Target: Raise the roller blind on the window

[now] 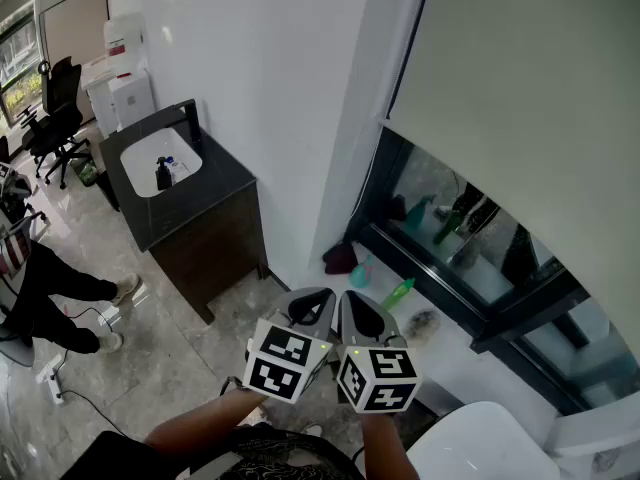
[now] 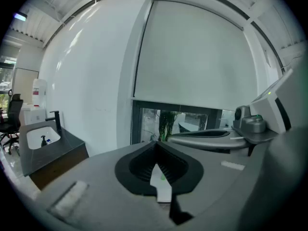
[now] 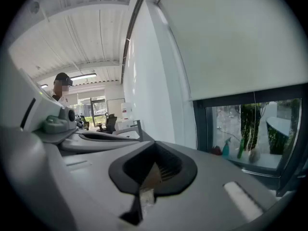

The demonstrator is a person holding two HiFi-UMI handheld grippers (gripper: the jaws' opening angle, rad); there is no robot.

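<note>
A pale roller blind (image 1: 520,98) covers most of the window at the upper right; its bottom edge leaves a strip of dark-framed glass (image 1: 470,243) bare. A thin cord hangs beside the frame's left edge. My left gripper (image 1: 310,306) and right gripper (image 1: 362,310) are held side by side, low in the middle of the head view, short of the window and pointing toward it. Both are shut with nothing between their jaws. The left gripper view shows the blind (image 2: 192,57) straight ahead beyond the left gripper (image 2: 155,146). The right gripper view has the blind (image 3: 236,42) to the right of the right gripper (image 3: 155,147).
A dark cabinet with a white sink (image 1: 185,183) stands against the wall at the left. A green bottle (image 1: 400,290) and a teal spray bottle (image 1: 362,271) sit on the sill below the window. A person (image 1: 50,298) stands at far left by office chairs (image 1: 55,118).
</note>
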